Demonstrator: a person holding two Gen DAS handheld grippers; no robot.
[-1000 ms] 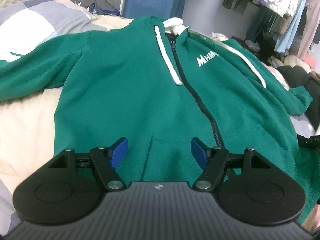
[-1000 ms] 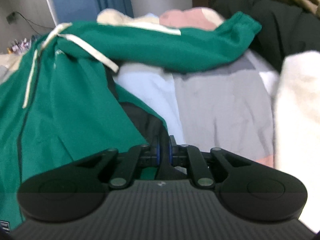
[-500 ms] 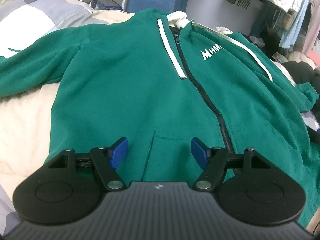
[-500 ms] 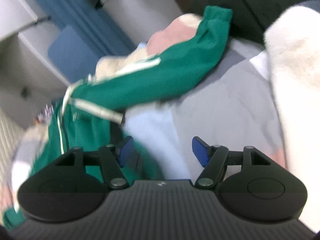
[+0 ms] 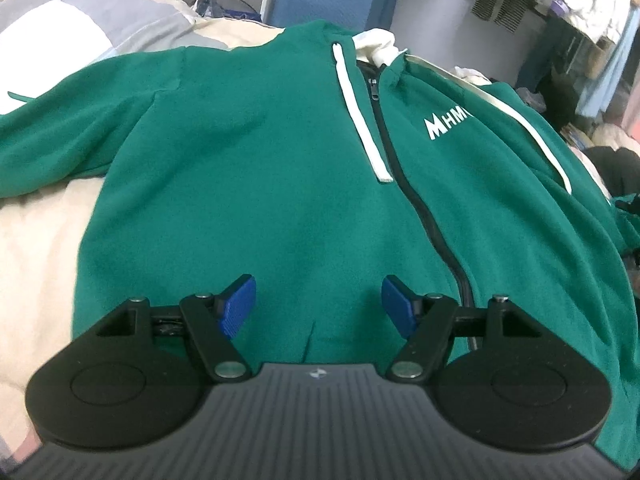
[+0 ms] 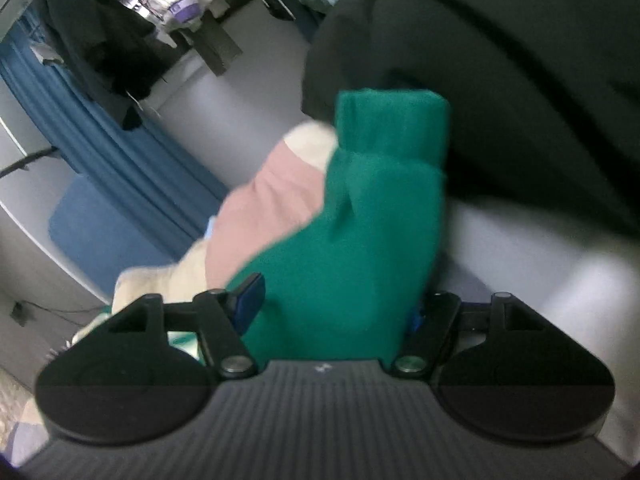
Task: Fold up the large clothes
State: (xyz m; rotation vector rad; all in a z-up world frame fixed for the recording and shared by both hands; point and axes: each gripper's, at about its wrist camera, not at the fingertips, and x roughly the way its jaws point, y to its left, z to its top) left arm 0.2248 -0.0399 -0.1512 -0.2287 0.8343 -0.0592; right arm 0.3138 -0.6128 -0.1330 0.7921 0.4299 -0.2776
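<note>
A green zip-up hoodie [image 5: 260,160] lies face up and spread out on the bed, with white drawstrings [image 5: 360,112], a black zipper [image 5: 420,208] and white chest lettering. My left gripper [image 5: 318,306] hovers open just above its lower front by the pocket seam, nothing between the blue pads. In the blurred right wrist view, the hoodie's sleeve [image 6: 360,220] with its ribbed cuff [image 6: 390,120] runs between the wide jaws of my right gripper [image 6: 334,308]. The sleeve hides the right pad, and the left pad [image 6: 250,300] sits just beside the cloth without squeezing it.
A cream blanket [image 5: 36,260] and a grey-white checked cover [image 5: 80,20] lie left of the hoodie. A dark garment heap [image 6: 500,80] rises just past the cuff, with pink and cream bedding [image 6: 272,200] beside it. Hanging clothes [image 5: 580,8] and a blue curtain [image 6: 120,168] stand behind.
My right gripper went from shut to open, rolled and swung to the sleeve, which now lies between its jaws. The left gripper drifted a little forward over the hoodie, still open.
</note>
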